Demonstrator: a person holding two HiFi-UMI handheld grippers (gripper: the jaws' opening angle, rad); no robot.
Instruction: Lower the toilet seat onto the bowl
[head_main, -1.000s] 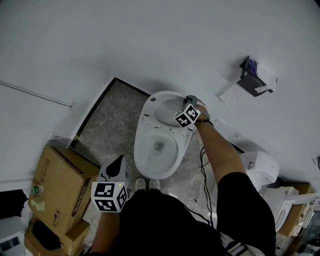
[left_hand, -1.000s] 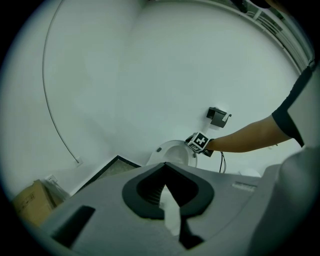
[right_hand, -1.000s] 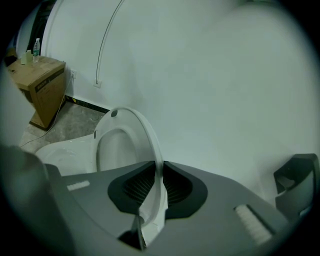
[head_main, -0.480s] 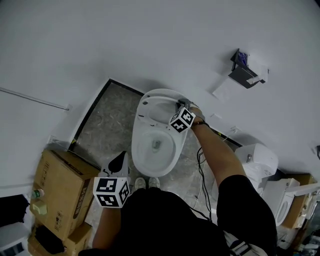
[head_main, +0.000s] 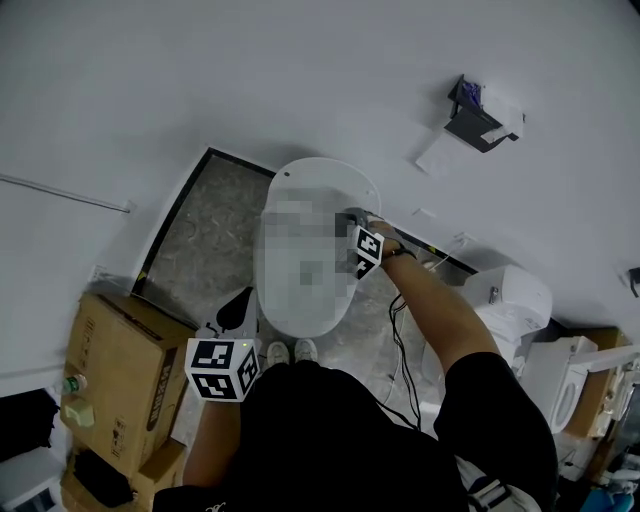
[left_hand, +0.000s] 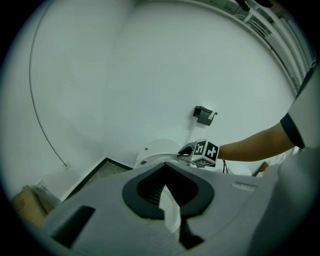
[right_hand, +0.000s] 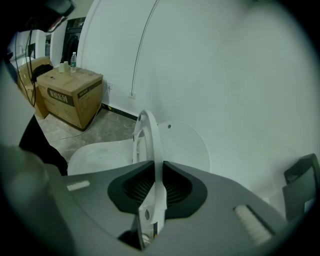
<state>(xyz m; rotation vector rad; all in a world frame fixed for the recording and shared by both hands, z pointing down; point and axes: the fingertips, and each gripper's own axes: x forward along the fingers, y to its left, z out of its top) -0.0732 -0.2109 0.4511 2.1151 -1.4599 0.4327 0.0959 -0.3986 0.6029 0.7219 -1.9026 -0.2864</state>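
In the right gripper view the white toilet seat (right_hand: 149, 145) stands on edge, tilted away from the raised lid (right_hand: 187, 147) at the wall. It runs straight between the jaws of my right gripper (right_hand: 154, 163), which is shut on it. The bowl (right_hand: 97, 157) lies open below to the left. The head view shows that gripper (head_main: 355, 232) at the toilet's right side, below the lid (head_main: 325, 180), with the bowl area blurred out. My left gripper (head_main: 235, 310) hangs low at the left, apart from the toilet. A white sliver shows between its jaws (left_hand: 165, 165); I cannot make out what it is.
Cardboard boxes (head_main: 120, 370) stand at the left on the stone floor (head_main: 200, 240). A paper holder (head_main: 470, 115) hangs on the wall to the right. More white fixtures (head_main: 515, 300) crowd the right side, and cables (head_main: 400, 340) trail beside the toilet. The person's shoes (head_main: 290, 352) are at the bowl's front.
My right gripper has moved away from the wall toward the bowl's front, carrying the seat off the lid. The left gripper has barely moved.
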